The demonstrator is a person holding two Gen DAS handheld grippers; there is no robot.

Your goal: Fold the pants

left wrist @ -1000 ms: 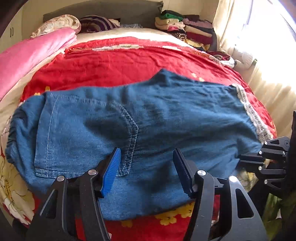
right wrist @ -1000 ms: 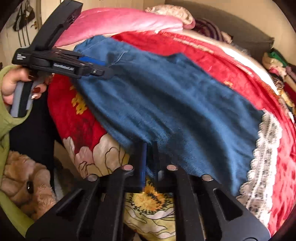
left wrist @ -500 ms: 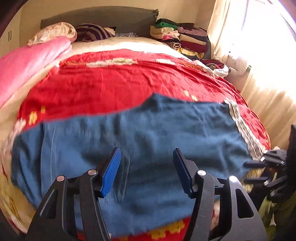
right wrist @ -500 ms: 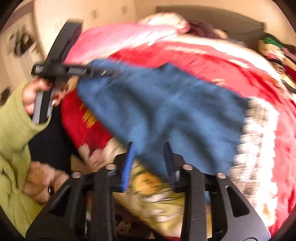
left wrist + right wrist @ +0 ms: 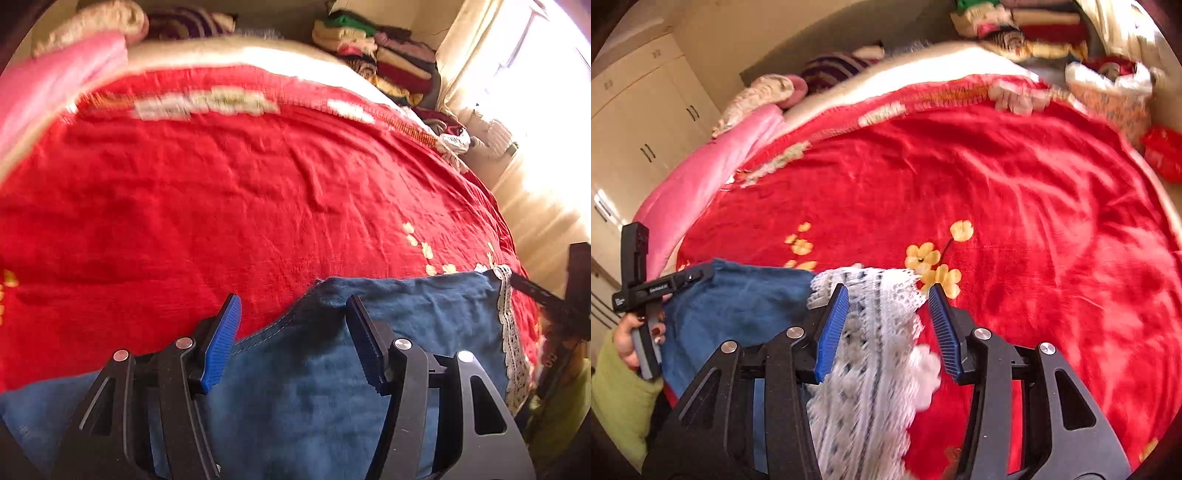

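Your left claw (image 5: 293,341) gapes over the blue denim pants (image 5: 406,325). Only your right claw's (image 5: 888,326) view, also agape, shows the white lace hem (image 5: 871,332) between its pads.

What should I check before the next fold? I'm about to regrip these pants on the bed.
1. Left gripper open: ok.
2. Right gripper open: ok.
3. Lace hem between the right fingers, not clamped: ok.
4. Denim pants resting on the red blanket: ok.
5. Pants lying flat and smooth: cannot tell, blurred and partly hidden.
6. Waistband position: cannot tell, out of view.
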